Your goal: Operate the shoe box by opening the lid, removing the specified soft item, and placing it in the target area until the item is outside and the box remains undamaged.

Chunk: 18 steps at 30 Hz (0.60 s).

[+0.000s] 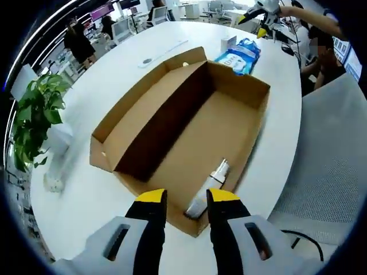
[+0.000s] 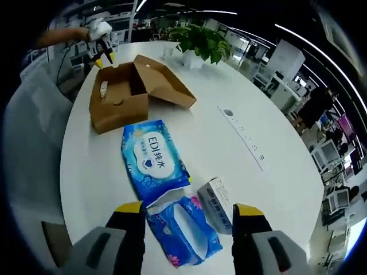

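While the left claw [image 1: 187,197] hovers parted over the open shoe box [image 1: 172,143], the right claw [image 2: 188,210] gapes, apparently empty.

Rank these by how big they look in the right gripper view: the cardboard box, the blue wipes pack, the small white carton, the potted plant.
1. cardboard box
2. blue wipes pack, nearer the camera, so box versus pack is unsure
3. potted plant
4. small white carton
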Available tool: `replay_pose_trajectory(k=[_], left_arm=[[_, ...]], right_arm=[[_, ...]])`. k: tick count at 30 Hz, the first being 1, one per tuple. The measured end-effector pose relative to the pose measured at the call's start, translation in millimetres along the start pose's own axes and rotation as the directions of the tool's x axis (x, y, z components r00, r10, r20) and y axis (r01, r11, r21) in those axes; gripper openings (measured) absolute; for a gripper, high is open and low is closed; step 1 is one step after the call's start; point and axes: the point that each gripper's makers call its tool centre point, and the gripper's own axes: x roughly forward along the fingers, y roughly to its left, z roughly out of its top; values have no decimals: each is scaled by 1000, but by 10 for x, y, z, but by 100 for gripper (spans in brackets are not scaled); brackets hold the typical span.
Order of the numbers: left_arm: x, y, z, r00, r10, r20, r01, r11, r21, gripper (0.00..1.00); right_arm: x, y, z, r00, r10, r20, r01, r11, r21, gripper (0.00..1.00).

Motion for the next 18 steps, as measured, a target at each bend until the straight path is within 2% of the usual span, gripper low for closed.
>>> replay_pose_trajectory(k=[3,8,11,14,17,18], left_arm=[[38,-18,8,999,-36,-28,37,999,40,29],[123,-54,32,993,-98,-60,104,990,100,29],[160,-104,42,984,-161,-72,168,980,105,31],[194,-119,28,976,-197,-92,207,971,119,31],[239,-158,7,965,-237,-114,252,956,149,35],[257,-207,12,955,-272,-118,289,942,171,36]], right_arm=[[-52,123,47,1000,-13,24,12,999,34,66],[-119,412,191,995,-3,96,-9,993,119,73],[-173,575,325,987,-9,159,-19,984,177,77],[-222,723,397,983,-18,184,-19,980,198,84],[-248,826,468,974,-49,219,-3,973,231,90],[-255,868,480,974,-48,222,-5,972,233,92]])
